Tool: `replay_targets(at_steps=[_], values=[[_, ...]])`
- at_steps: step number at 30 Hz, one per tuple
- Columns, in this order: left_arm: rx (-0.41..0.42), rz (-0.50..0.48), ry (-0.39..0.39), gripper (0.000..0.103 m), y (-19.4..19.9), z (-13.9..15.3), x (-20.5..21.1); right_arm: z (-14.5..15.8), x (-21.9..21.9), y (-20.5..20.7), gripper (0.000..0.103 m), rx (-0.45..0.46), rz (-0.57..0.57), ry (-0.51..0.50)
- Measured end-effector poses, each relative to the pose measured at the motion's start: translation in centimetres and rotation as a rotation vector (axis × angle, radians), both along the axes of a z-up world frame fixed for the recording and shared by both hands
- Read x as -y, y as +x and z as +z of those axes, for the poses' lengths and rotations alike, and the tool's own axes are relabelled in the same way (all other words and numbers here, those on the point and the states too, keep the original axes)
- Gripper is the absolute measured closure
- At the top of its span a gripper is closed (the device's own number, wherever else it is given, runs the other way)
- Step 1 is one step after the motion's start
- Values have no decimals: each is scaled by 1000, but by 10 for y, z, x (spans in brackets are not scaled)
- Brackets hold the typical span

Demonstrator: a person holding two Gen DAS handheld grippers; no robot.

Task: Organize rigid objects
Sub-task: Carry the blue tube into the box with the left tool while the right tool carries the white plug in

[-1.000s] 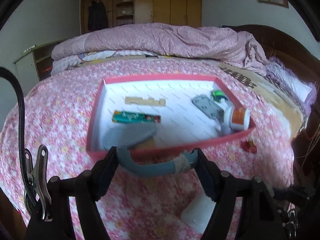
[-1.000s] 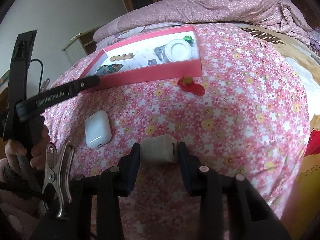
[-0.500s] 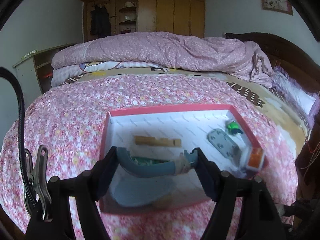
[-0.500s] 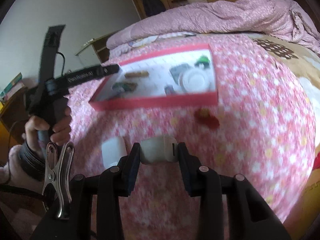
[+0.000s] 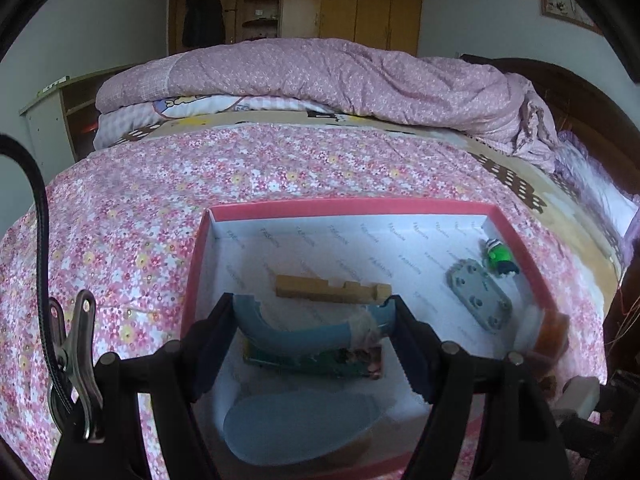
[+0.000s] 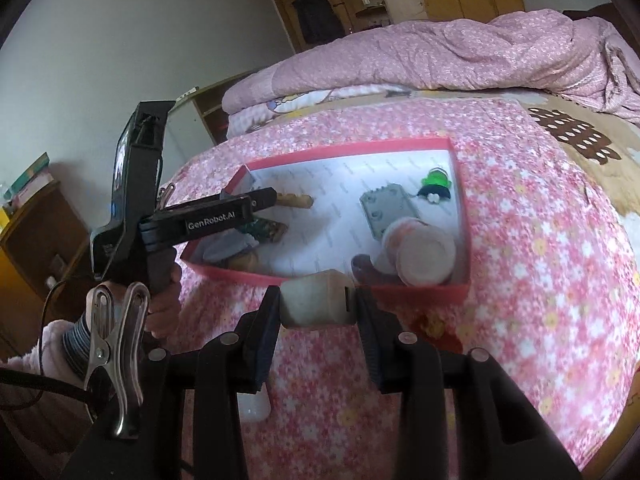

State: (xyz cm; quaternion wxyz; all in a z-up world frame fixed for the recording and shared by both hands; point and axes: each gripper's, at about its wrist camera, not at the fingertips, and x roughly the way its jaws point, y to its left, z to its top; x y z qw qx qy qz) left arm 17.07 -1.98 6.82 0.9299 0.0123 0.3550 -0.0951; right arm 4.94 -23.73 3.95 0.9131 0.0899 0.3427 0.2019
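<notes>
Left wrist view: left gripper, jaws clamped end to end on a curved blue piece, over the red-rimmed box. Right gripper clamps a cream block at the box's six o'clock rim. Both look light, rigid, securely held.

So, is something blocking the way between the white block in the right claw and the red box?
Nothing visible does. The right claw holds the white block just before the red box's near wall. Inside, the white jar lies behind that wall, to the right.
</notes>
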Motion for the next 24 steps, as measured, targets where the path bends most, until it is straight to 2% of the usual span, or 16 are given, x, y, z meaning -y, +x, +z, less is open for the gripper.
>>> replay_targets(at_steps=[6, 14, 17, 24], values=[[-37, -25, 2, 23, 3, -8, 6, -3, -9, 18, 65, -11, 2, 44], [-26, -13, 29, 22, 3, -14, 5, -7, -22, 42, 65, -15, 2, 17], [-59, -4, 13, 22, 6, -18, 2, -12, -22, 52, 65, -27, -9, 10], [-58, 0, -2, 22, 3, -18, 1, -13, -18, 63, 65, -35, -61, 15]])
